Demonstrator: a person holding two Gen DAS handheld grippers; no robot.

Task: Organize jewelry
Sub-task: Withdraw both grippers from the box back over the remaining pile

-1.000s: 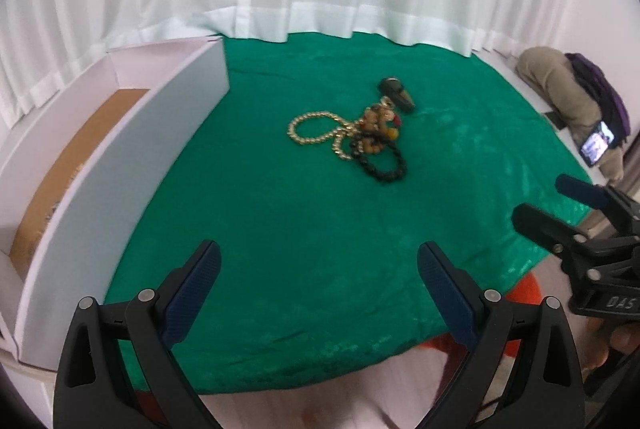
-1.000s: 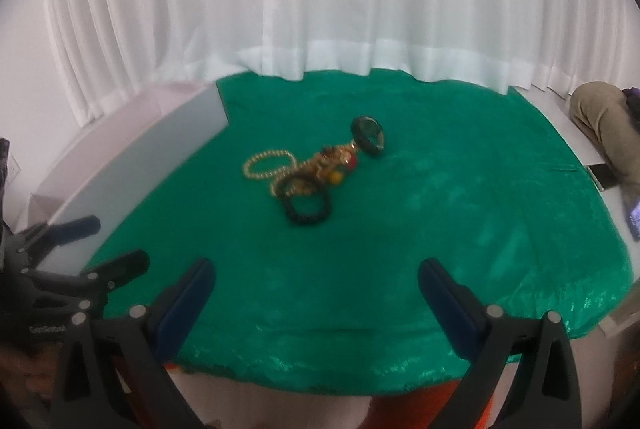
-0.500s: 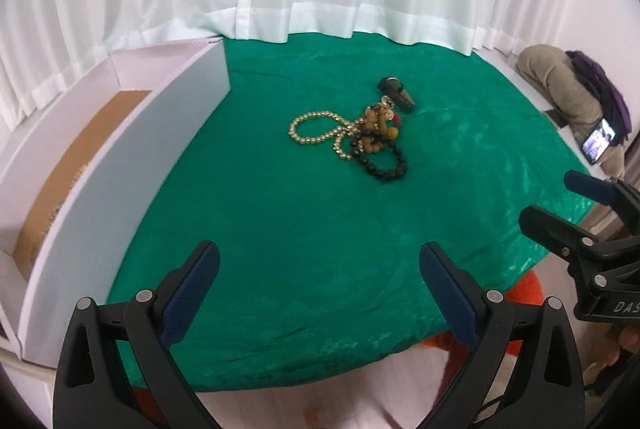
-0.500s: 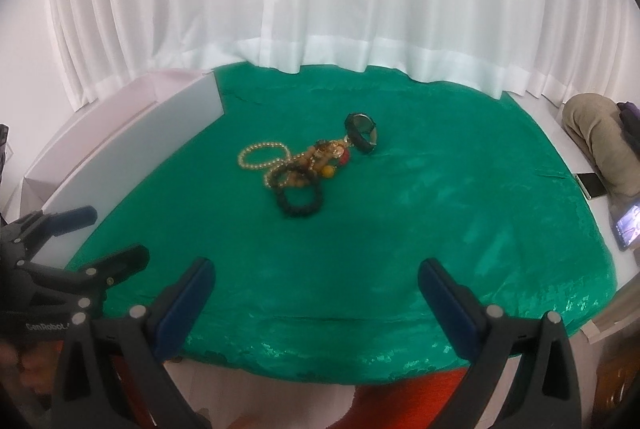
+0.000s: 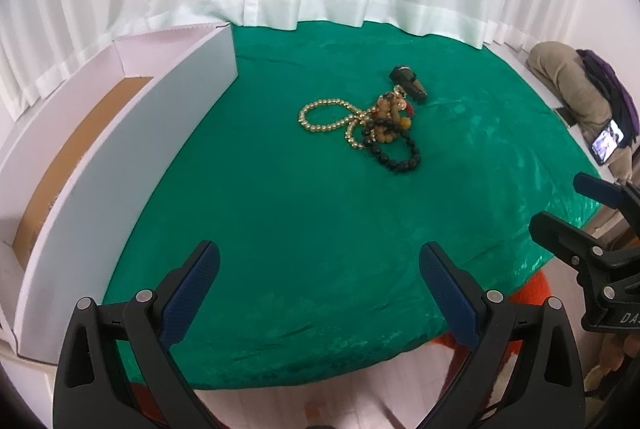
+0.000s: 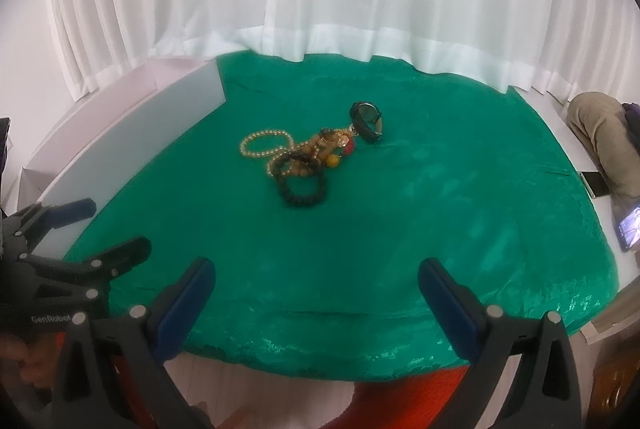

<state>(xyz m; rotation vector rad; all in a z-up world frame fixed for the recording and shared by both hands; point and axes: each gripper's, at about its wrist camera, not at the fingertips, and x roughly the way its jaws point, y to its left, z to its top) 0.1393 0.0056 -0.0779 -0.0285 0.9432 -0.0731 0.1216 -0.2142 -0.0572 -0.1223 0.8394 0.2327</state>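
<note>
A tangle of jewelry lies mid-table on the green cloth (image 5: 304, 229): a gold pearl necklace (image 5: 320, 115), a black bead bracelet (image 5: 400, 153), brown and coloured beads (image 5: 390, 109) and a black watch (image 5: 410, 85). The right wrist view shows the same pile: pearl necklace (image 6: 264, 143), black bracelet (image 6: 304, 189), watch (image 6: 366, 121). My left gripper (image 5: 318, 281) hangs open over the near edge, well short of the pile. My right gripper (image 6: 314, 289) is open too, empty, at the near edge. A white open box (image 5: 120, 157) with a cardboard floor stands at the left.
White curtains close off the far side. A person's legs (image 5: 568, 89) and a lit phone (image 5: 608, 145) are beyond the table's right edge. Something orange (image 5: 532, 289) sits below the near edge. Each gripper shows in the other's view: right (image 5: 592, 225), left (image 6: 80, 233).
Both grippers have pulled back and risen slightly; the jewelry pile looks a little farther and lower in both views. Nothing on the cloth has moved.
</note>
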